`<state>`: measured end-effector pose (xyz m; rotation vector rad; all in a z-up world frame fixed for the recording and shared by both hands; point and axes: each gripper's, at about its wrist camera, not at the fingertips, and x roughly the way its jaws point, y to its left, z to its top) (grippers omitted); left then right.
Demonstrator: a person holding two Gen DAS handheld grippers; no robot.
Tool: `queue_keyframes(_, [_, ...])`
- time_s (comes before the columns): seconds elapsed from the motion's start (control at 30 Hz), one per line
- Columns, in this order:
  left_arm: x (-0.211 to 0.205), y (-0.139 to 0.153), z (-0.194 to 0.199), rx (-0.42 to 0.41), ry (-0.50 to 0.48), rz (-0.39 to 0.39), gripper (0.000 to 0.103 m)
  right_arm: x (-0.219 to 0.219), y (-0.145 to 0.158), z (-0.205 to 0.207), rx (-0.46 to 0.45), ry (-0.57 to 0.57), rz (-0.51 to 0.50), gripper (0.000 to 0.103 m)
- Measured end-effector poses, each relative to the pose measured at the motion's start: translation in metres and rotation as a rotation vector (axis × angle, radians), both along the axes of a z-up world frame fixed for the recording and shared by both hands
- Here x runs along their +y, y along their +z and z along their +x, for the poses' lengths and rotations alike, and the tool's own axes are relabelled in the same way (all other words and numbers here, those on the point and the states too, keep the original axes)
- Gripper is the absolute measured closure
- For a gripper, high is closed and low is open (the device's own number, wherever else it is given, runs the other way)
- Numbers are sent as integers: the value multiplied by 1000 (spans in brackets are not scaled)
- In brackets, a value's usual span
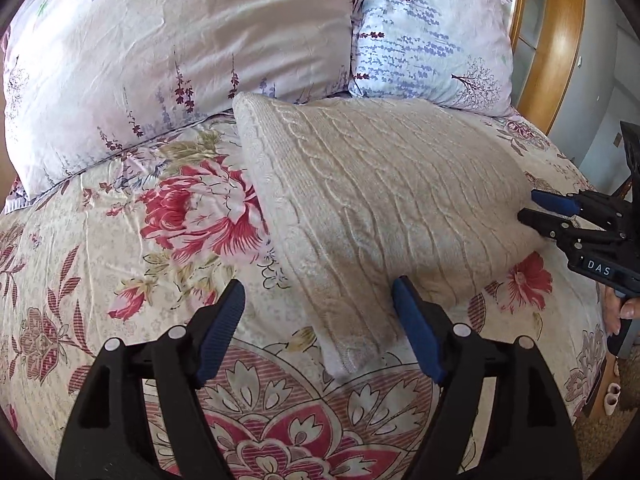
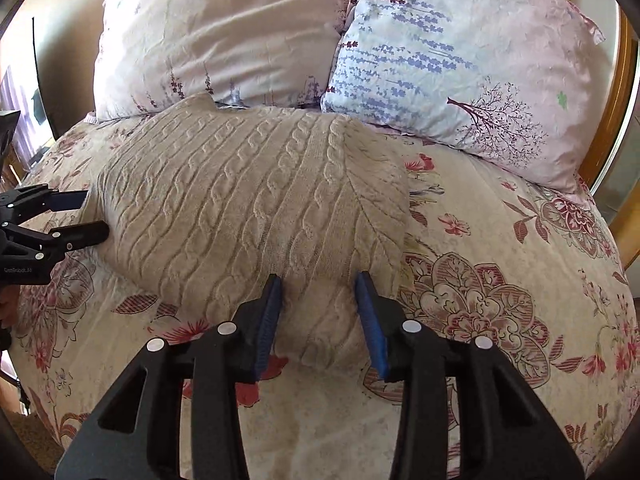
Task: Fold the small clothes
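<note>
A cream cable-knit sweater (image 1: 372, 200) lies folded in a rough rectangle on the floral bedspread (image 1: 120, 280); it also shows in the right wrist view (image 2: 248, 204). My left gripper (image 1: 318, 304) is open, its jaws astride the sweater's near left corner. It shows in the right wrist view (image 2: 96, 216) at the sweater's left edge. My right gripper (image 2: 318, 292) is open, jaws astride the near right corner. It shows in the left wrist view (image 1: 528, 206) at the sweater's right edge. Neither holds cloth.
Two large floral pillows (image 1: 160, 52) (image 1: 432, 36) lie against the head of the bed behind the sweater. A curved wooden headboard (image 1: 560, 40) rises at the right. The bedspread (image 2: 500, 280) spreads on all sides of the sweater.
</note>
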<state>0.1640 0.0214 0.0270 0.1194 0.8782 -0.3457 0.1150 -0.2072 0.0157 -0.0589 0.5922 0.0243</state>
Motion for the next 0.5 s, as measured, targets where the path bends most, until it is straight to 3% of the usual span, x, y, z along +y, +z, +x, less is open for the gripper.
queue_keyframes(0.1, [4, 5, -7, -8, 11, -29, 26, -6, 8, -11, -40, 1, 63, 55])
queue_keyframes(0.17, [7, 10, -15, -24, 19, -47, 22, -13, 13, -23, -81, -9, 114, 18])
queue_keyframes(0.2, [8, 12, -18, -31, 31, -55, 19, -16, 15, -29, -101, -20, 127, 12])
queue_keyframes(0.37, [7, 12, -33, -20, 96, -106, 14, -22, 14, -44, -114, -42, 164, 10])
queue_keyframes(0.5, [-1, 6, -39, 12, 123, -129, 11, -15, 6, -43, -79, -116, 130, 5])
